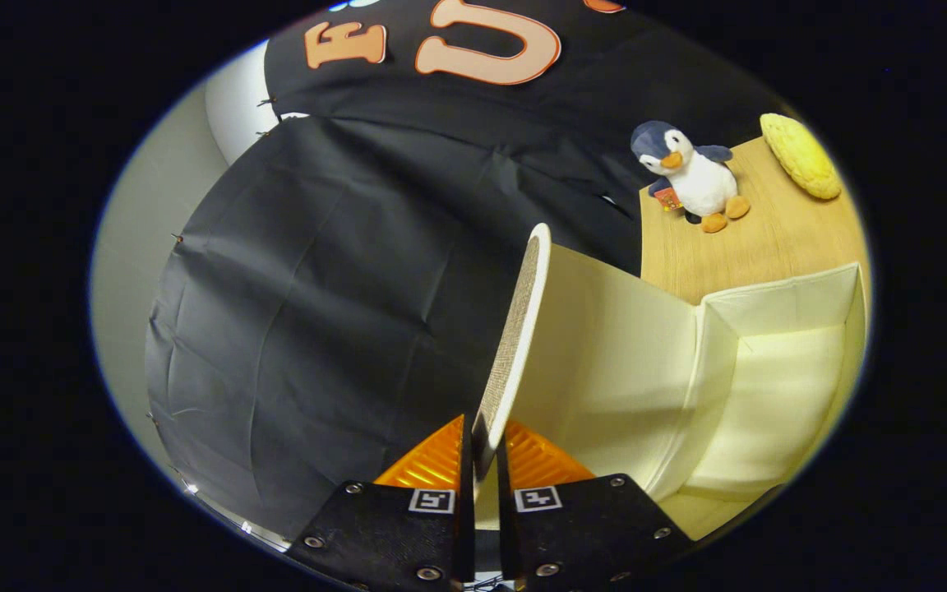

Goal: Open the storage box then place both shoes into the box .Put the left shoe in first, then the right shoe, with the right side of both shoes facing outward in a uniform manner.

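My gripper [483,448] is shut on the edge of the storage box's lid [516,329], a thin cream panel seen edge-on that rises straight ahead from between the fingers. The lid is lifted well up. To its right the cream storage box [778,308] stands open, its pale inside walls and floor bare. The box rests on a wooden table [712,255].
A plush penguin [691,177] stands on the wooden table beyond the box, and a yellow knobbly cushion-like object [802,156] lies to its right. Black cloth hangs behind and to the left of the lid.
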The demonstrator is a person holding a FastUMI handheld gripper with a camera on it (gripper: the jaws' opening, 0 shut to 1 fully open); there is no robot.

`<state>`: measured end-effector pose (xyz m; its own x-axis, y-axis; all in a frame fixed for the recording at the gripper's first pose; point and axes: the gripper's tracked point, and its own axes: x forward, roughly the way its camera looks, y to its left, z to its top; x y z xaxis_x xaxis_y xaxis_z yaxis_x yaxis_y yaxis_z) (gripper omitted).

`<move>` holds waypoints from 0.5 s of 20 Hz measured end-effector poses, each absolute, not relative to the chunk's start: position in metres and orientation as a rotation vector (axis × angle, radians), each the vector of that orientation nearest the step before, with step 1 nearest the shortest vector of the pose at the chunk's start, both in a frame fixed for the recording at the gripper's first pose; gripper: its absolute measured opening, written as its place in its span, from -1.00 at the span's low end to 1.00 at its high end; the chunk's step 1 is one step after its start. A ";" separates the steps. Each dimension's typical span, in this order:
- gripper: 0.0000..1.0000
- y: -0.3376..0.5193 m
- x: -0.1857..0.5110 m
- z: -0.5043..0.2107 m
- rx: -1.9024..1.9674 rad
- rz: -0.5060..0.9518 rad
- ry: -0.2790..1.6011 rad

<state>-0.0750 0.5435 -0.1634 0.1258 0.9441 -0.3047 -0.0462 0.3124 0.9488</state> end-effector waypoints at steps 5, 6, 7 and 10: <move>-0.03 0.544 -0.071 -0.183 0.902 0.881 1.196; 0.16 0.540 -0.066 -0.185 0.884 0.877 1.179; 0.20 0.534 -0.060 -0.187 0.856 0.868 1.154; 0.46 0.499 -0.051 -0.196 0.760 0.836 1.084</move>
